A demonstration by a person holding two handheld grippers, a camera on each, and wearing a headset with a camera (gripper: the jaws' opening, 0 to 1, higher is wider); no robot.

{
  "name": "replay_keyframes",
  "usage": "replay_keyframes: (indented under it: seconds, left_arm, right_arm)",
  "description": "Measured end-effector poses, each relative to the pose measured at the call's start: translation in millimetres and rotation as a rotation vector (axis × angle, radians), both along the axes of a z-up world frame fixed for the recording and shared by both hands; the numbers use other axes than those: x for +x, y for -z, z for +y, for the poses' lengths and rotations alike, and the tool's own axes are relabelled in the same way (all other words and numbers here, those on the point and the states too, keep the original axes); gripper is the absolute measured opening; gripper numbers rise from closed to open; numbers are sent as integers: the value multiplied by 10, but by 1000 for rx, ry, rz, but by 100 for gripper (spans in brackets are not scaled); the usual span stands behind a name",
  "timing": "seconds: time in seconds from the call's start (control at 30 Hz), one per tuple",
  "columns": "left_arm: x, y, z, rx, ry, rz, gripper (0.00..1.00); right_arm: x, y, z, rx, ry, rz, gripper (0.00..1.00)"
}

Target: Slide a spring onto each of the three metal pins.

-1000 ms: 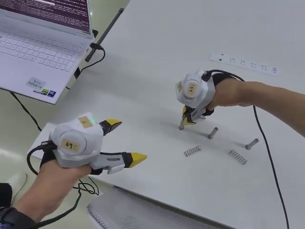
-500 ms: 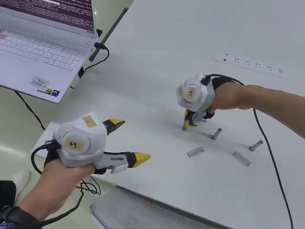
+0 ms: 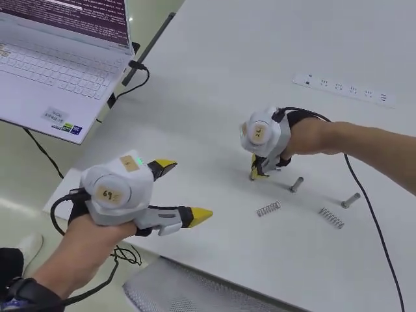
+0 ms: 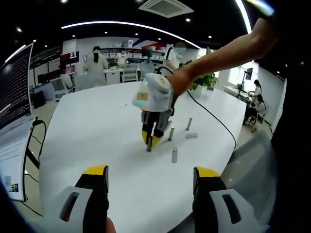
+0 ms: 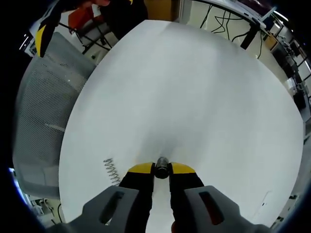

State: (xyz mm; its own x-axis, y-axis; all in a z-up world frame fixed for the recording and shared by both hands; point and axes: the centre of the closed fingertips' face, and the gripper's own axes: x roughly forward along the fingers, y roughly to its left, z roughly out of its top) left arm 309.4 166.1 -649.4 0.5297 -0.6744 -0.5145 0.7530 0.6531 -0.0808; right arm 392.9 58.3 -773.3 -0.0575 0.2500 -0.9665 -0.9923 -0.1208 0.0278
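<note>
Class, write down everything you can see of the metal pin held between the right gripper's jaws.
The pin is a small grey metal cylinder with a dull shine. It stands about upright on the white table and is seen end-on from above in the right gripper view, where its round top end looks dark. The right gripper is shut on it, with one yellow-tipped jaw against each side near its top.

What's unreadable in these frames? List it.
- Pin in the right gripper: shaft mostly hidden by the jaws in the right gripper view, and by the gripper's body in the head view.
- Laptop screen: cut off by the head view's top edge; text too small.
- Spring: coils too small to count, head view.
</note>
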Motion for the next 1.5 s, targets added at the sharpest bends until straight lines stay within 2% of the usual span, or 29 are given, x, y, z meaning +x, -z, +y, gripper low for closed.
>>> replay_keyframes:
  seconds: [0.4,0.83,1.2,1.5]
  left_arm:
    - [-29,11,-42,2,12,13,72]
    - [-51,8,-90,17,35,19,79]
    - [-52,-3,-153,33,55,21,84]
    - [-46,-29,-196,30,58,21,85]
  right_arm:
    - [-9,-14,-45,-5,16,-4,24]
    - [-20,-60,-75,14,45,-9,30]
    - [16,-166,-148,34,81,-25,35]
    - [39,-277,-299,72,157,-33,37]
